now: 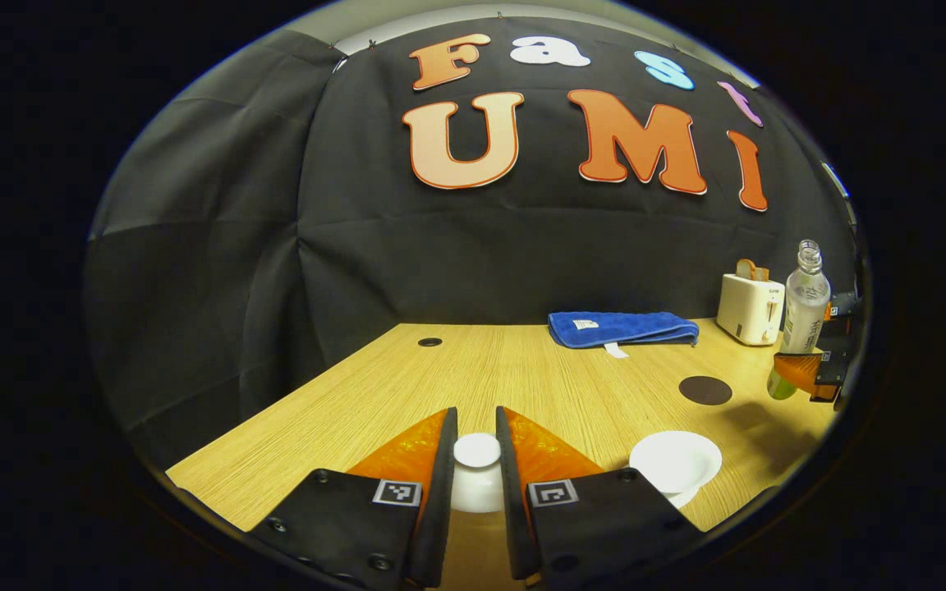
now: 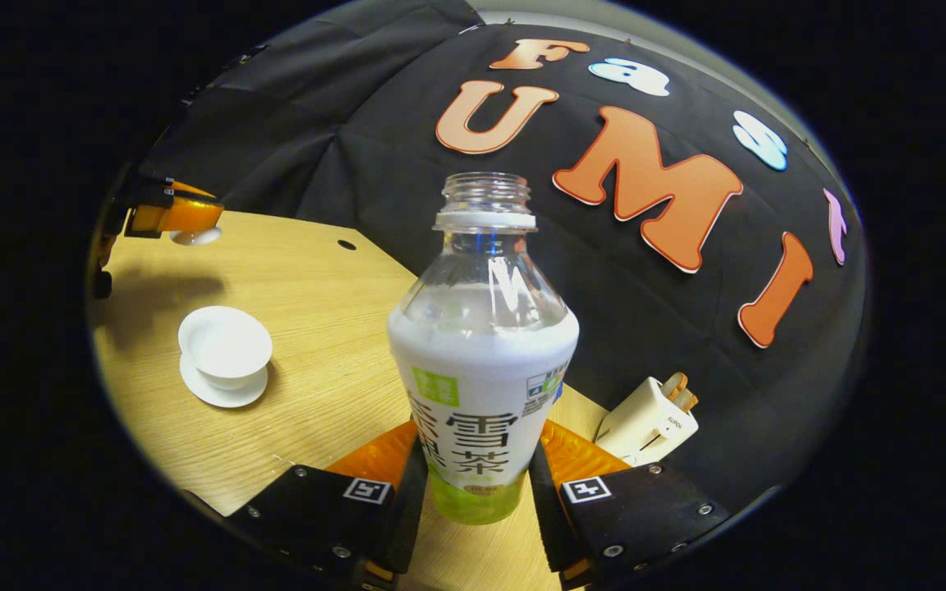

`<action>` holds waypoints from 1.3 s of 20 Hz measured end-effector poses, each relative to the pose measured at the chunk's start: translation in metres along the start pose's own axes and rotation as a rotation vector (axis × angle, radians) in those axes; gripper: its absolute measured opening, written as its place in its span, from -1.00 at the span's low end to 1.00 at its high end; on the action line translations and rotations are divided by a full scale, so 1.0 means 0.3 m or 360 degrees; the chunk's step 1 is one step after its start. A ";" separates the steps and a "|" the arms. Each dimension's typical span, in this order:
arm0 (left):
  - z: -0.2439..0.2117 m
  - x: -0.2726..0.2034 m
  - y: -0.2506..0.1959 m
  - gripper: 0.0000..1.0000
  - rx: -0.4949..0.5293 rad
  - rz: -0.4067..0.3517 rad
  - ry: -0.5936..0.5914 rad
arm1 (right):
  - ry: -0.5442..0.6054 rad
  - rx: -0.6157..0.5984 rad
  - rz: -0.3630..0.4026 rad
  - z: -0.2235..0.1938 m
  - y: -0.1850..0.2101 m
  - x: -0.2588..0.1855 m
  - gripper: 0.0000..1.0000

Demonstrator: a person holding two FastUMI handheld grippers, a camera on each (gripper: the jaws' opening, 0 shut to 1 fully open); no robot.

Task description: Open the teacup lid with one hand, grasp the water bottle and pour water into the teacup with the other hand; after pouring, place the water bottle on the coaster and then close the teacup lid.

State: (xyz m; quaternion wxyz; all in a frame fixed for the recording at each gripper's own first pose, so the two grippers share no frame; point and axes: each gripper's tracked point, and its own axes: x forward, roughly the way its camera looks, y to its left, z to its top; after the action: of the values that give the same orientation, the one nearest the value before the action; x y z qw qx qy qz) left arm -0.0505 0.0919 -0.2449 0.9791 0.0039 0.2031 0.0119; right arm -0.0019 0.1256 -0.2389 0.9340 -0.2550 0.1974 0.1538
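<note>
Left gripper (image 1: pixel 477 460) jaws clamped on teacup lid (image 1: pixel 477 472), right gripper (image 2: pixel 473 484) jaws on water bottle (image 2: pixel 483 361); toaster (image 2: pixel 647 420), towel (image 1: pixel 621 327) behind.

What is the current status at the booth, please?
Left gripper shut on lid, lifted. Right gripper shut on water bottle, upright, uncapped. Teacup open; nothing blocking.

tongs: 2, left tongs (image 1: pixel 477 460) and right tongs (image 2: pixel 473 484) | lid (image 1: pixel 477 472): 1 | cup (image 2: pixel 225 341): 1 | saucer (image 2: pixel 222 392): 1 | bottle (image 2: pixel 481 353): 1 | coaster (image 1: pixel 704 390): 1 | towel (image 1: pixel 621 328): 1 | toaster (image 1: pixel 750 308): 1 | counter (image 1: pixel 522 377): 1
</note>
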 end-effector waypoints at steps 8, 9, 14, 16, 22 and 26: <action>-0.012 0.007 0.032 -0.37 0.0013 0.0008 -0.0001 | -0.0047 -0.0472 -0.0101 0.060 -0.013 0.036 0.23; -0.017 0.008 0.035 -0.34 0.0008 0.0006 0.0003 | -0.0055 -0.0536 -0.0111 0.067 -0.009 0.038 0.23; -0.028 0.006 0.060 -0.34 -0.0021 0.0002 0.0014 | -0.0033 -0.0755 -0.0055 0.066 0.052 0.065 0.23; -0.027 0.006 0.069 -0.37 -0.0024 -0.0004 0.0014 | -0.0040 -0.0849 -0.0056 0.070 0.060 0.069 0.23; -0.038 0.003 0.091 -0.37 -0.0034 -0.0007 0.0021 | -0.0109 -0.1175 -0.0124 0.111 0.087 0.075 0.23; -0.044 0.004 0.109 -0.33 -0.0040 -0.0004 0.0022 | -0.0145 -0.1334 -0.0181 0.127 0.080 0.099 0.22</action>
State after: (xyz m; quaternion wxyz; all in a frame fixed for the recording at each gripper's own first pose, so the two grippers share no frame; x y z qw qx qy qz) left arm -0.0554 0.1246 -0.2570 0.9776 -0.0087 0.2098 0.0131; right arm 0.0257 0.1713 -0.2319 0.7643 -0.6161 0.0619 0.1803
